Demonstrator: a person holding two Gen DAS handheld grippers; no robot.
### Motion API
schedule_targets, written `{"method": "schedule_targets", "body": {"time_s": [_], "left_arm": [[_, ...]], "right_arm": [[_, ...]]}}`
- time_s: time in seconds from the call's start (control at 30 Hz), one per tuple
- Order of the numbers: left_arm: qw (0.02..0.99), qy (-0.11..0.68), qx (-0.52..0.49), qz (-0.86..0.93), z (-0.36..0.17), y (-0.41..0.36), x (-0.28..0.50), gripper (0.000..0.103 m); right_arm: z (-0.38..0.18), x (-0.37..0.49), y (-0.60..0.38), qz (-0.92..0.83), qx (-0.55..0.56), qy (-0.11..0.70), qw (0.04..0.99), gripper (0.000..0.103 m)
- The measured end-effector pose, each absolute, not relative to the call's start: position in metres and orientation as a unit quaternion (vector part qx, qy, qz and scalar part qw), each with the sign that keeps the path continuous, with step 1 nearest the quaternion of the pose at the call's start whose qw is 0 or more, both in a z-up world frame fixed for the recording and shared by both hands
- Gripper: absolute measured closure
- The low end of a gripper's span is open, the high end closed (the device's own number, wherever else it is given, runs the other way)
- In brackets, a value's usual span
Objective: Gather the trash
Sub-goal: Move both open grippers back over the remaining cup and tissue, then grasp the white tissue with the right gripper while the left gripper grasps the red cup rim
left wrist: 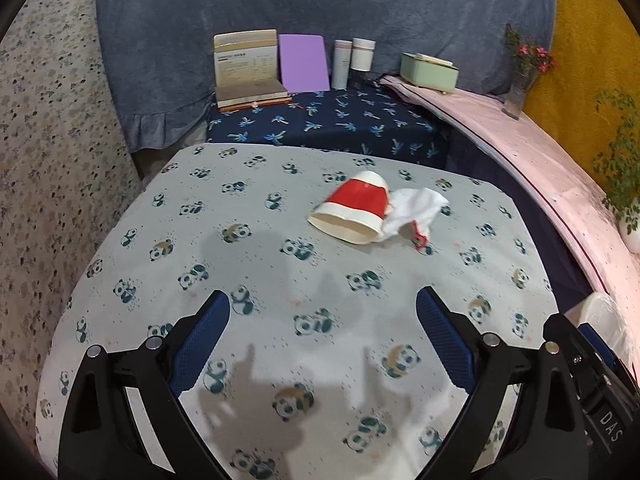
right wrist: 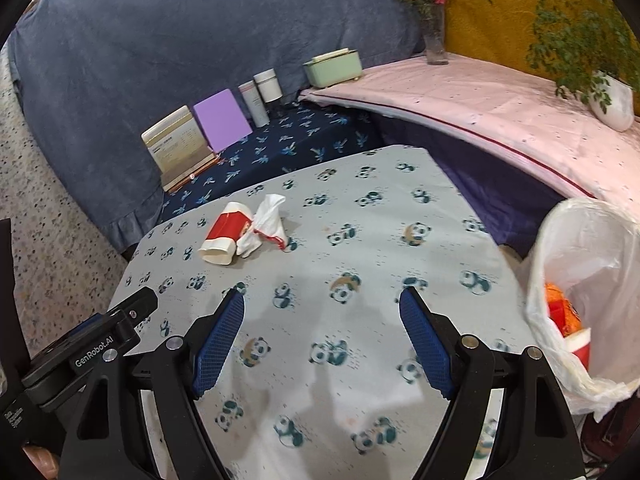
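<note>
Trash on panda cloth, both grippers empty.

Red-and-white cup point(left wrist: 350, 209) on its side on panda cloth point(left wrist: 248, 264), mouth toward camera, touching crumpled tissue point(left wrist: 414, 212) on its right; red scrap at tissue's near edge. Left gripper point(left wrist: 323, 334) spread wide above cloth, nothing between blue pads point(left wrist: 200, 340), cup and tissue well ahead and slightly right. Right gripper point(right wrist: 322, 330) also well open, holding nothing, over bare cloth; cup point(right wrist: 226, 232) and tissue point(right wrist: 268, 220) ahead to its left. White bag point(right wrist: 588, 292) at right edge of cloth, mouth open, orange and red waste inside. Behind cloth: booklet point(left wrist: 246, 66), purple card point(left wrist: 303, 63), two tubes point(left wrist: 354, 60), green box point(left wrist: 430, 71), vase of flowers point(left wrist: 520, 80).
</note>
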State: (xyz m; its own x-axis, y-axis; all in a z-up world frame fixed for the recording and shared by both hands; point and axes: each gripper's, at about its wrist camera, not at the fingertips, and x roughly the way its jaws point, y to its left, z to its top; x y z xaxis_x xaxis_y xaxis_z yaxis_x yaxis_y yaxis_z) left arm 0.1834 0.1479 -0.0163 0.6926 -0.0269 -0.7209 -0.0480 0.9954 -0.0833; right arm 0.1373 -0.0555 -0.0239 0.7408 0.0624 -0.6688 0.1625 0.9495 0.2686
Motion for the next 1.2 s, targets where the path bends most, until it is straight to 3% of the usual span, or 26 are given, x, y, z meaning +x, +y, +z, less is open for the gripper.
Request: {"method": "schedule_targets", "body": {"time_s": [0.5, 0.57, 0.77, 0.83, 0.9, 0.97, 1.03, 1.13, 1.2], "left_arm": [[0.88, 0.445, -0.166, -0.008, -0.055, 0.159, 0.281, 0.015], [0.874, 0.454, -0.173, -0.009, -0.062, 0.157, 0.292, 0.02], [0.852, 0.482, -0.205, -0.012, -0.085, 0.159, 0.315, 0.053], [0.848, 0.488, -0.207, -0.017, -0.091, 0.16, 0.319, 0.071], [0.843, 0.493, -0.213, -0.025, -0.096, 0.161, 0.321, 0.077], [0.843, 0.492, -0.215, -0.03, -0.098, 0.161, 0.32, 0.085], [0.846, 0.491, -0.205, -0.032, -0.097, 0.159, 0.32, 0.099], [0.847, 0.492, -0.197, -0.035, -0.098, 0.159, 0.317, 0.099], [0.851, 0.489, -0.189, -0.034, -0.095, 0.158, 0.313, 0.1]], "right_arm": [[-0.057, 0.254, -0.034, 0.01, 0.155, 0.381, 0.911, 0.031], [-0.06, 0.264, -0.036, 0.011, 0.158, 0.382, 0.911, 0.031], [-0.069, 0.292, -0.032, 0.023, 0.163, 0.383, 0.909, 0.032], [-0.073, 0.3, -0.028, 0.03, 0.165, 0.385, 0.908, 0.033], [-0.077, 0.308, -0.024, 0.034, 0.161, 0.387, 0.907, 0.035], [-0.082, 0.315, -0.02, 0.039, 0.157, 0.39, 0.906, 0.041], [-0.088, 0.322, -0.017, 0.042, 0.157, 0.396, 0.904, 0.05], [-0.099, 0.327, -0.016, 0.044, 0.162, 0.411, 0.896, 0.078], [-0.101, 0.323, -0.017, 0.044, 0.165, 0.412, 0.895, 0.085]]}}
